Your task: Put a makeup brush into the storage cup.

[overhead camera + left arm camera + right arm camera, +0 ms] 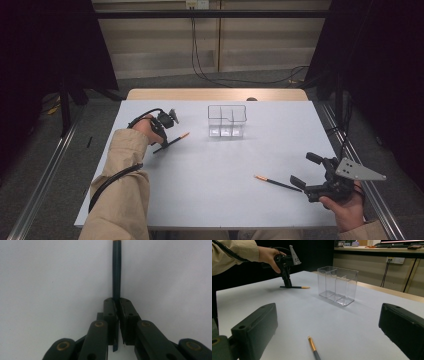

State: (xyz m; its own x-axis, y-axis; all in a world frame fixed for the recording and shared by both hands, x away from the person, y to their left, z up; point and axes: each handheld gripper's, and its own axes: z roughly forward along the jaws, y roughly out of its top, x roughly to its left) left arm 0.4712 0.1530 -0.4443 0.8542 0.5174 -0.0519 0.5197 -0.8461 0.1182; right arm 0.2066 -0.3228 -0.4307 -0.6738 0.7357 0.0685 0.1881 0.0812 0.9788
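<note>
High view puts the left tongs (pixel 162 137) down on the white bench (pixel 220 175) at its far left, clenched on a slim dark pencil with an orange tip (pixel 172 141) that lies flat there. The left gripper view shows the jaws pressed together on the pencil's (pixel 116 272) shaft near its back end, with most of its length reaching forward past them.

The step in hand looks like lifting this pencil and standing it in the clear plastic three-compartment box (pixel 227 121), which sits upright near the bench's middle, well apart to the right of the pencil. Because the grip is so close to one end, the long free part may swing or droop; a slow lift with the grip kept firm would suit, then turning the hand so the pencil points down before it goes over one compartment.

The right tongs (pixel 306 171) hang released at the near right, jaws wide apart, with a second dark pencil with an orange tip (pixel 276 183) lying just beside them on the bench.
</note>
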